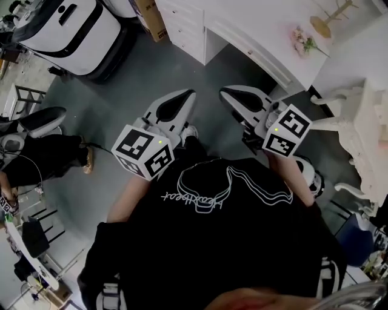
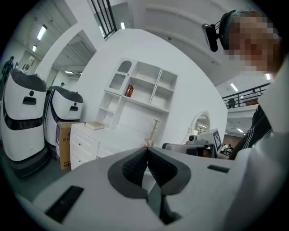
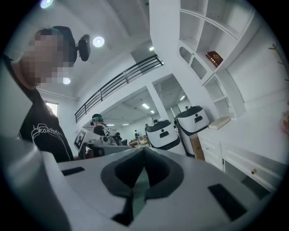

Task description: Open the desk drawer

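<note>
Hard to make out: the desk drawer (image 1: 262, 62) is seen from steeply above in the head view, so its front is just a thin white strip under the bench (image 1: 267, 24) top. There's one small knob (image 1: 249, 53) on it. It looks shut and flush with the front, as far as I can tell.
Hidden: the hands holding the grippers are tucked under the gripper bodies and the marker cubes (image 1: 143, 151), so basically no hand shows.
Cut off: the bench runs out of the top of the head view, and the person's black shirt (image 1: 218, 242) fills most of the lower half.
Drawer vs grippers: both grippers sit side by side in front of the chest, noses toward the bench. They're well apart from the drawer, with bare grey floor (image 1: 133, 85) in between. The right one is the nearer of the two to the knob.
Left gripper (image 2: 146, 152): jaws fully together, pads meeting at the tip, nothing in them.
Right gripper (image 3: 143, 152): same deal, closed tip to tip and empty. In its view a gold knob (image 3: 254, 171) on a white drawer front shows low at the right, off to the side of the jaws.
Writing: white script sits under a line drawing on the shirt, upside down from the head camera, and I can't read it for sure. The cardboard box (image 1: 151, 18) beside the drawer stack (image 1: 182, 27) has dark print, too small to read. The cubes carry only black-and-white square patterns.
</note>
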The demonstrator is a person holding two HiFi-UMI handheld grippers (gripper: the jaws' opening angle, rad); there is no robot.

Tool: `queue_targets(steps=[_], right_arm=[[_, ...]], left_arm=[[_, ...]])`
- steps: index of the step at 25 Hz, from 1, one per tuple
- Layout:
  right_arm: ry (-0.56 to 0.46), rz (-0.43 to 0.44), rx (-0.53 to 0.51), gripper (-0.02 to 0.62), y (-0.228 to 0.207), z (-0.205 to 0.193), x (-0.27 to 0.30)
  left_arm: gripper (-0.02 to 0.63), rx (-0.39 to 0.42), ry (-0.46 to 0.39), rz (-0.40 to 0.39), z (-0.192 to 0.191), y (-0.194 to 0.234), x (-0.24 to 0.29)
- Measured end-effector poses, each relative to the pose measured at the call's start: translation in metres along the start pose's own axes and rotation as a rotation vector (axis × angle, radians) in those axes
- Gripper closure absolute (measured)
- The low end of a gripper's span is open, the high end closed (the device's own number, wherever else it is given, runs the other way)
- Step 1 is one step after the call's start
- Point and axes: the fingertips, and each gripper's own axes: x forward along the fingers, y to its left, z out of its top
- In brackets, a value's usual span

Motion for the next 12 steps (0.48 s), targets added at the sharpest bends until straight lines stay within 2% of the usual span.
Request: queue_targets(steps=[6,12], right_arm=[[0.025,-0.023,0.040,0.589,-0.041,0.000,0.044],[0.059,-0.027,0.060,0.589,-0.078,0.016,0.096]], left_arm=[[0.601,-0.054,0.011,0.014,0.005,0.063,0.022],[0.601,-0.055,0.021,0.000,0.029,0.124,0.045]])
